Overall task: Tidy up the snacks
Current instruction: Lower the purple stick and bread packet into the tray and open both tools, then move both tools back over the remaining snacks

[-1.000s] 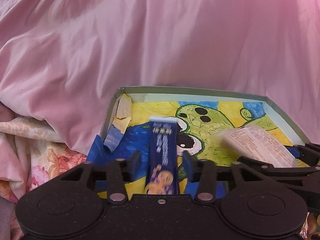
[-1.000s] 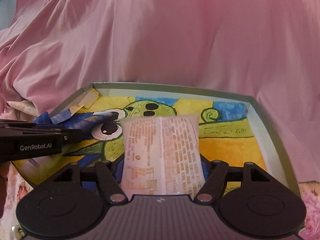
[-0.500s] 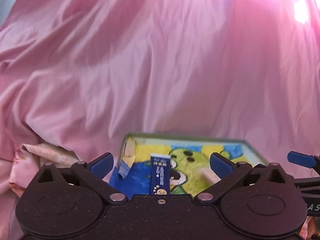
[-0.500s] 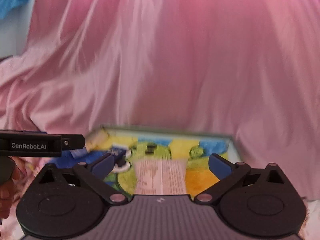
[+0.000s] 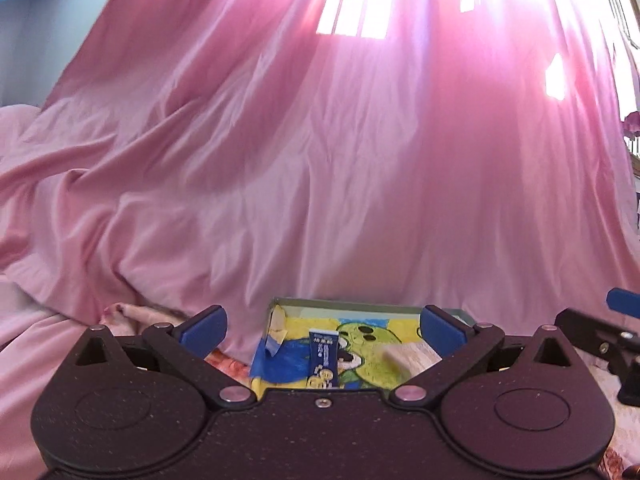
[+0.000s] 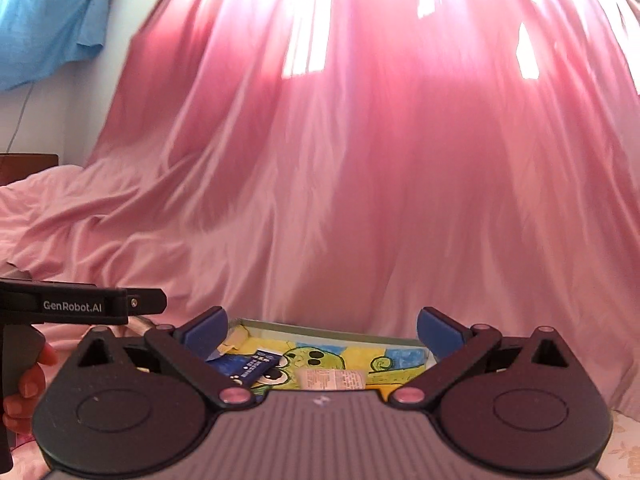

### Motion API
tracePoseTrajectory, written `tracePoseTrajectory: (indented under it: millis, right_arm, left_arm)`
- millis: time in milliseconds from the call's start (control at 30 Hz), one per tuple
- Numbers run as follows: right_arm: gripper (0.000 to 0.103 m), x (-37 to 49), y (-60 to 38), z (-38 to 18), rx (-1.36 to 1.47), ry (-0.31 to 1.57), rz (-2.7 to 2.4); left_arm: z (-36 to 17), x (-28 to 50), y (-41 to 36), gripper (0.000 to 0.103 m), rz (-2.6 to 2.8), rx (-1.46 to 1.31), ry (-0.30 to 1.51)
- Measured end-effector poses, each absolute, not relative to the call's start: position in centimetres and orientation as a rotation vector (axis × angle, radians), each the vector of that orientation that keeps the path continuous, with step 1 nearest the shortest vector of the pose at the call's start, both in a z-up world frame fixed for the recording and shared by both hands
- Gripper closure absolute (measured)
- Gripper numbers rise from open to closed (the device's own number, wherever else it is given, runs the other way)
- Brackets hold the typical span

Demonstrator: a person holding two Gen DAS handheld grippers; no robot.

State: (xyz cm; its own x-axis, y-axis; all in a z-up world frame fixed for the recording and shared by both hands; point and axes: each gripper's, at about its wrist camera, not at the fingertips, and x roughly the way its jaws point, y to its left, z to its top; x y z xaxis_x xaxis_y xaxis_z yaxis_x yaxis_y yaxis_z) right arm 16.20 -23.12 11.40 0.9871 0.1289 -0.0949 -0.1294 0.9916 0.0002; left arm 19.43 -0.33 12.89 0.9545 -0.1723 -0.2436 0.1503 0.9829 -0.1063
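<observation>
Both grippers are wide open and hold nothing. The left gripper (image 5: 320,324) has its two blue pads (image 5: 204,324) spread far apart, one on each side of the view. The right gripper (image 6: 322,326) looks the same, with its blue fingertips (image 6: 206,330) set wide. Below and ahead of them sits a flat box (image 5: 348,304) with low green walls. Its floor is a bright drawing in yellow, blue and green, with a green cartoon face with big eyes. Two snacks lie inside the box. A long blue packet (image 5: 323,358) lies near the left side, over the blue part of the drawing and beside the face. In the right view the blue packet (image 6: 252,366) lies slanted. A pale packet (image 6: 332,380) with tiny print lies a little to the right of it, and the two do not touch. In the left view the pale packet (image 5: 412,358) looks blurry. Some torn tape hangs at the left wall of the box. A big pink sheet (image 5: 320,160) fills the space behind the box, and bright light shines through it near the top. A blue cloth (image 6: 48,20) hangs in the top left corner of the right view. A hand (image 6: 28,384) holds the left gripper's handle at the left edge of that view.
</observation>
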Motion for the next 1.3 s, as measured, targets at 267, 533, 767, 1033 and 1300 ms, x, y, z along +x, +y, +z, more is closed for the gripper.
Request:
tracePoseTrajectory:
  millis: [267, 533, 767, 1033, 1300]
  right_arm:
    - [0.0, 9.9, -22.8, 9.7, -0.037, 0.052, 0.151]
    - [0.0, 4.9, -22.1, 5.8, -0.073, 0.093, 0.163]
    - [0.0, 2.4, -21.5, 2.0, -0.09, 0.176, 0.165]
    - [0.0, 1.3, -21.6, -1.6, -0.062, 0.289, 0.139]
    - [0.0, 1.9, -21.3, -4.1, -0.058, 0.397, 0.133]
  left_arm:
    - [10.9, 13.7, 0.6, 0.001, -0.165, -0.074, 0.249]
    - [7.6, 10.1, 1.5, 0.001, -0.17, -0.056, 0.288]
    - [3.8, 8.5, 2.0, 0.001, -0.172, -0.044, 0.364]
    - [-0.2, 8.0, 2.1, 0.001, -0.18, 0.008, 0.471]
    - [-2.4, 8.4, 1.3, 0.001, -0.215, 0.049, 0.562]
